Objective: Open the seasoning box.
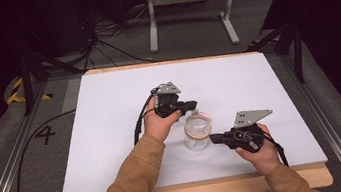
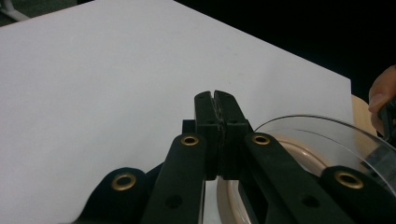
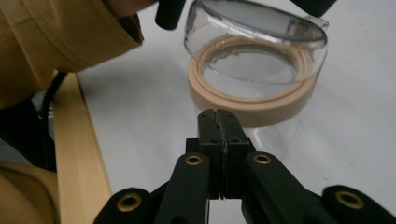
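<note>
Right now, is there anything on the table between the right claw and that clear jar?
Nothing visible. The right claw sits shut just short of the jar, with bare white table between them. The left claw is at the jar's far side, off that path.

Numeral "4" (image 1: 45, 135) in black, marked on the grey floor (image 1: 4, 149), left of the table

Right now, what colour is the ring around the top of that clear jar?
Beige ring, clearest in the right gripper view.
</note>
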Demonstrator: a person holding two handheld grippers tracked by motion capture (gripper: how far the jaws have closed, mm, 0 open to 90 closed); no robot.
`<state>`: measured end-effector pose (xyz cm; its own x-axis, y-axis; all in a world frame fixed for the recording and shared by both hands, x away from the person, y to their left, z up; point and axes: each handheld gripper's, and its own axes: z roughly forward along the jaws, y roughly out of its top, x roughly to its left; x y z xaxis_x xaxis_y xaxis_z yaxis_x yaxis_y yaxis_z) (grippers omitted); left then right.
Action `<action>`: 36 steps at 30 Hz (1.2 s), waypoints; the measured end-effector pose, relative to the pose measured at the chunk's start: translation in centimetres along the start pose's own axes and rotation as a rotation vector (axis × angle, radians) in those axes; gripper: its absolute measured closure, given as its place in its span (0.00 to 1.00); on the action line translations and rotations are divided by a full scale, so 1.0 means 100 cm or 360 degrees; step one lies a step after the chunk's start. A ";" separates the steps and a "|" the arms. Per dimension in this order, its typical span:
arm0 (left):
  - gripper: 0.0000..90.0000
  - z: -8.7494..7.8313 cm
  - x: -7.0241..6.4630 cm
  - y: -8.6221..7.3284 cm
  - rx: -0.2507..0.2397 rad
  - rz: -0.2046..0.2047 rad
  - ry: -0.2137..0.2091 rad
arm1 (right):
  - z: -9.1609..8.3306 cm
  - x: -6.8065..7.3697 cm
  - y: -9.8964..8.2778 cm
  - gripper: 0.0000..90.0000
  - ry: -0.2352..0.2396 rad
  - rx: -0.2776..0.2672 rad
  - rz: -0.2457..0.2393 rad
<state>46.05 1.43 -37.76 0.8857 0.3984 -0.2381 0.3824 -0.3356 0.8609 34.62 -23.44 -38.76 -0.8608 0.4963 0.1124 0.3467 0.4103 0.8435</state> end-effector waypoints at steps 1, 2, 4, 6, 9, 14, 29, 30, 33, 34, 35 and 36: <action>0.99 -0.001 0.000 0.000 0.0012 -0.0001 0.0001 | 0.000 -0.001 0.000 1.00 0.0032 -0.0027 0.0013; 0.99 0.000 0.000 0.000 0.0001 -0.0004 0.0000 | 0.001 -0.001 0.000 1.00 0.0053 -0.0050 0.0031; 0.99 0.000 0.000 0.000 0.0002 -0.0003 0.0001 | 0.002 -0.002 -0.001 1.00 0.0058 -0.0065 0.0038; 0.99 0.000 0.000 0.000 0.0004 0.0000 -0.0001 | 0.002 -0.004 -0.001 1.00 0.0076 -0.0124 0.0064; 0.99 0.000 0.000 0.000 0.0001 -0.0004 -0.0001 | 0.002 -0.006 -0.001 1.00 0.0076 -0.0144 0.0089; 0.99 0.000 0.000 0.000 0.0001 -0.0014 -0.0001 | 0.002 -0.008 -0.002 1.00 0.0052 -0.0152 0.0105; 0.98 -0.001 0.000 -0.001 0.0001 -0.0039 0.0012 | 0.001 -0.008 -0.001 1.00 0.0015 -0.0183 0.0104; 0.98 -0.001 0.000 -0.001 -0.0005 -0.0033 0.0015 | 0.001 -0.008 -0.001 1.00 0.0011 -0.0182 0.0105; 0.97 -0.003 -0.001 0.000 0.0019 -0.0027 0.0043 | 0.001 -0.008 -0.001 1.00 0.0009 -0.0181 0.0102; 0.96 -0.003 -0.001 0.000 0.0019 -0.0027 0.0043 | 0.001 -0.008 -0.001 1.00 0.0009 -0.0181 0.0102; 0.96 -0.005 -0.002 0.001 0.0006 -0.0033 0.0050 | 0.001 -0.008 -0.001 1.00 0.0008 -0.0180 0.0101; 0.96 -0.006 -0.002 0.001 0.0004 -0.0027 0.0053 | 0.001 -0.008 -0.001 1.00 0.0006 -0.0181 0.0096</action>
<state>45.74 1.86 -37.33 0.8698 0.4324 -0.2375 0.3980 -0.3304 0.8558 35.30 -23.79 -38.96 -0.8412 0.5144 0.1668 0.3538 0.2904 0.8891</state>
